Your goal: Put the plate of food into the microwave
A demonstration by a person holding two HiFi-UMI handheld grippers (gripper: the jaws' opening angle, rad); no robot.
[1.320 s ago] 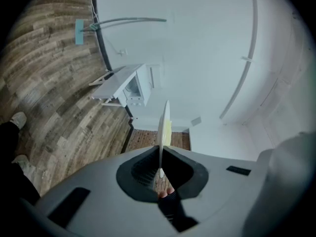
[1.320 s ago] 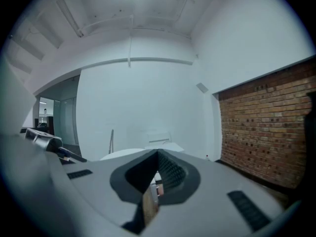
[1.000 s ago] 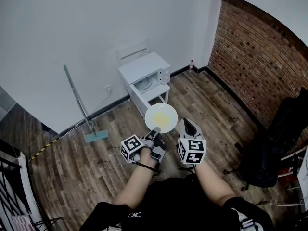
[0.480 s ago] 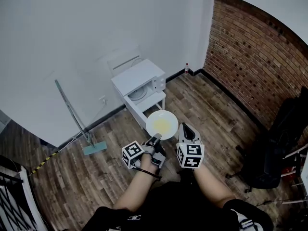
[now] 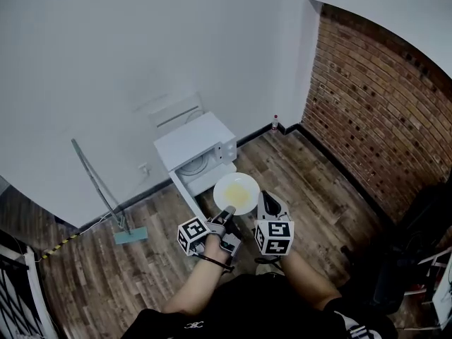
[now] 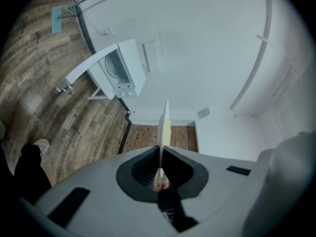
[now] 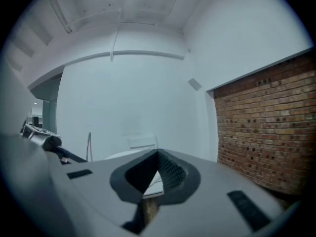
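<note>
**Left gripper** (image 5: 227, 213): you are pinching the near rim of the plate (image 5: 236, 192). The jaws are closing down almost fully on its thin edge. The left gripper view is showing that rim standing edge-on between the pads.

**Right gripper** (image 5: 271, 202): you are carrying it just beside the plate. Its jaws are meeting at the tips and holding nothing.

**Location:** you are holding the plate in the air above the wooden floor (image 5: 318, 189), roughly level in the head view. It is sitting just short of the microwave (image 5: 195, 147), whose door is standing open with the turntable showing.

**Handling, as a judgement:**
- The plate is looking rigid, light and smooth-glazed, and it is likely breaking if dropped.
- You are gripping it at one point on the rim, so the whole dish is hanging off the pads and is apt to droop or pivot.
- The yellow food (image 5: 241, 188) is lying flat in the well and is liable to slide on any tilt.
- The rim is looking like the right place to hold, taken as deep as the pads are allowing.
- The free right gripper is looking well placed to support the opposite edge or the underside during insertion
</note>
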